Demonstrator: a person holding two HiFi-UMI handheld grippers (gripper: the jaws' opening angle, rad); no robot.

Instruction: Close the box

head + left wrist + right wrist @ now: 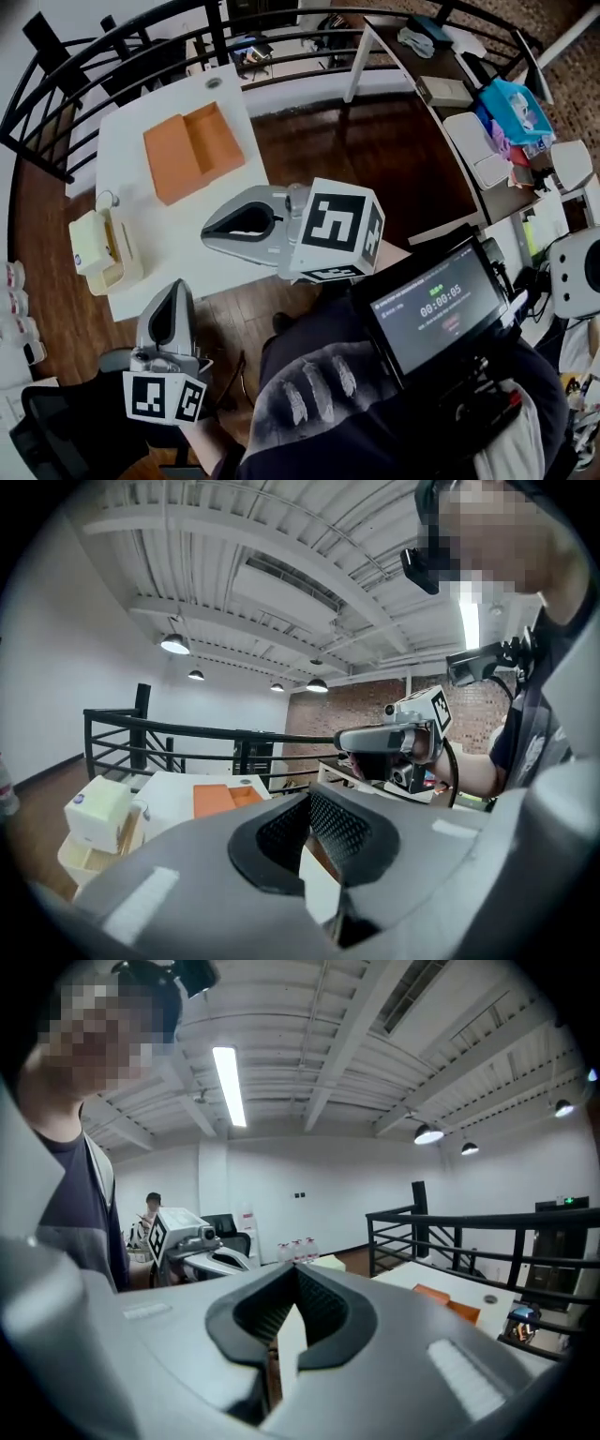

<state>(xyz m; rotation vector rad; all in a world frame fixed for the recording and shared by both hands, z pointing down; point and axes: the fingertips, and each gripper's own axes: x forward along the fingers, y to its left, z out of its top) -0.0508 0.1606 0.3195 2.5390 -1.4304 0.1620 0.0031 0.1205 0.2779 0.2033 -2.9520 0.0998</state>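
An orange box (192,150) lies open on the white table (169,234), its lid folded out flat to the left; it also shows in the left gripper view (225,799) and the right gripper view (445,1302). My right gripper (208,228) hovers over the table's near edge, well short of the box, jaws shut on nothing. My left gripper (178,285) hangs lower, off the table's front corner above the wooden floor, also shut and empty. Each gripper view shows its own jaws meeting at the tips (307,795) (293,1269).
A pale yellow box with a white block (101,248) sits at the table's left edge. A black railing (112,47) curves behind the table. Several bottles (19,300) stand on the floor at left. A cluttered desk (469,84) is at right.
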